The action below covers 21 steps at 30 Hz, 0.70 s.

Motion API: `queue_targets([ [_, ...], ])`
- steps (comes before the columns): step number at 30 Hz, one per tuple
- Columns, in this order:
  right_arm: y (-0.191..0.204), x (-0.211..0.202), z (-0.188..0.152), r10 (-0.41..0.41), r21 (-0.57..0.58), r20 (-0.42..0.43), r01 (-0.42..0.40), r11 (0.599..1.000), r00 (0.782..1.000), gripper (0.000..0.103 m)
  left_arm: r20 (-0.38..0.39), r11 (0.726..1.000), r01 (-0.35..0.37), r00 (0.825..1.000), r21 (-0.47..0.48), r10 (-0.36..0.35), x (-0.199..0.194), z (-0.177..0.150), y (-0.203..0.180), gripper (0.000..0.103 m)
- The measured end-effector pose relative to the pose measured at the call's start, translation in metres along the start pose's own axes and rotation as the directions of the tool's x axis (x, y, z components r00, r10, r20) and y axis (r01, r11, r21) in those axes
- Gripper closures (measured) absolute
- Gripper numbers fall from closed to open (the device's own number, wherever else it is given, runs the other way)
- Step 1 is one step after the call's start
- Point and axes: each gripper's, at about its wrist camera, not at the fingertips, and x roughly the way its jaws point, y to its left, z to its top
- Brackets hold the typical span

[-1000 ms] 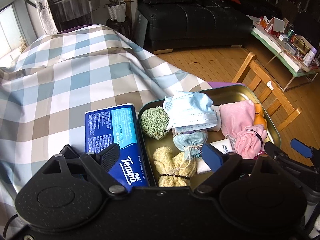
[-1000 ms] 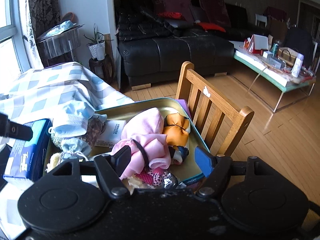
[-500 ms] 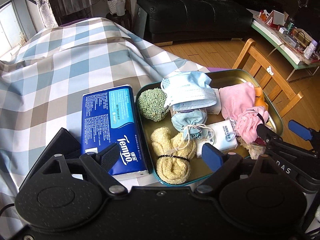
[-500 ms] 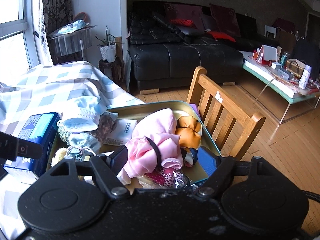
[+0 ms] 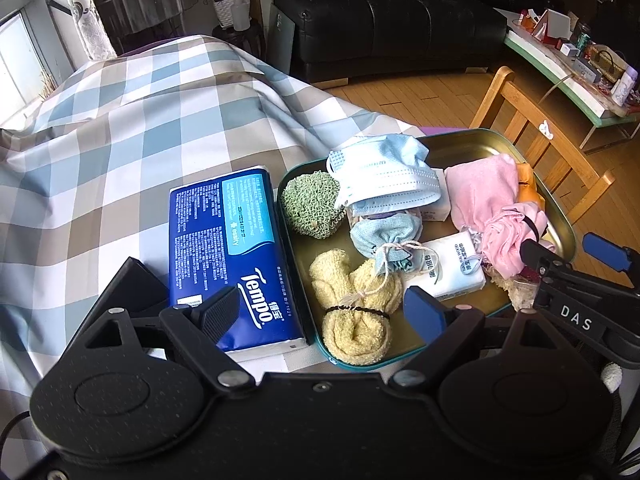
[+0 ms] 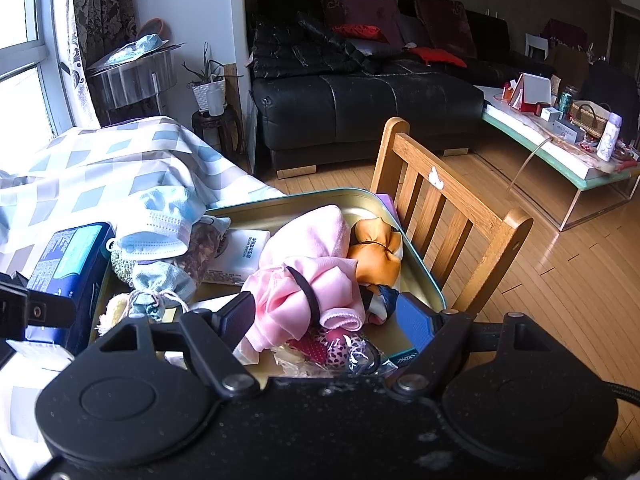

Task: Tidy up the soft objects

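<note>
Both grippers open, holding nothing. Left gripper [image 5: 322,310] w/ yellow towel roll [image 5: 354,312] between jaws: go down slow, squeeze middle. Tempo pack [image 5: 232,256] at 9 o'clock of tray [image 5: 560,216], touching rim; don't bump. Right gripper [image 6: 328,320] over pink cloth [image 6: 308,280].

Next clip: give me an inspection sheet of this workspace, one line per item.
Surface: checked tablecloth, rumpled at the far end.
Job's things: metal tray holds face masks, green knit pad, yellow towel roll, blue pouch, pink cloths, orange bow.
Clutter: Tempo tissue pack left of the tray.
Grippers: left claw open, empty; right claw open around the pink cloths.
Cables: nothing seen.
Surroundings: wooden chair, black sofa.
</note>
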Motion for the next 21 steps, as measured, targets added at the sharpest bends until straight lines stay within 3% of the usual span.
queue_targets([
  [21, -0.0022, 0.0012, -0.001, 0.007, 0.017, -0.005, -0.007, 1.0, 1.0, 0.025, -0.035, 1.0, -0.008, 0.999, -0.001, 0.008, 0.0068, -0.0008, 0.0019, 0.017],
])
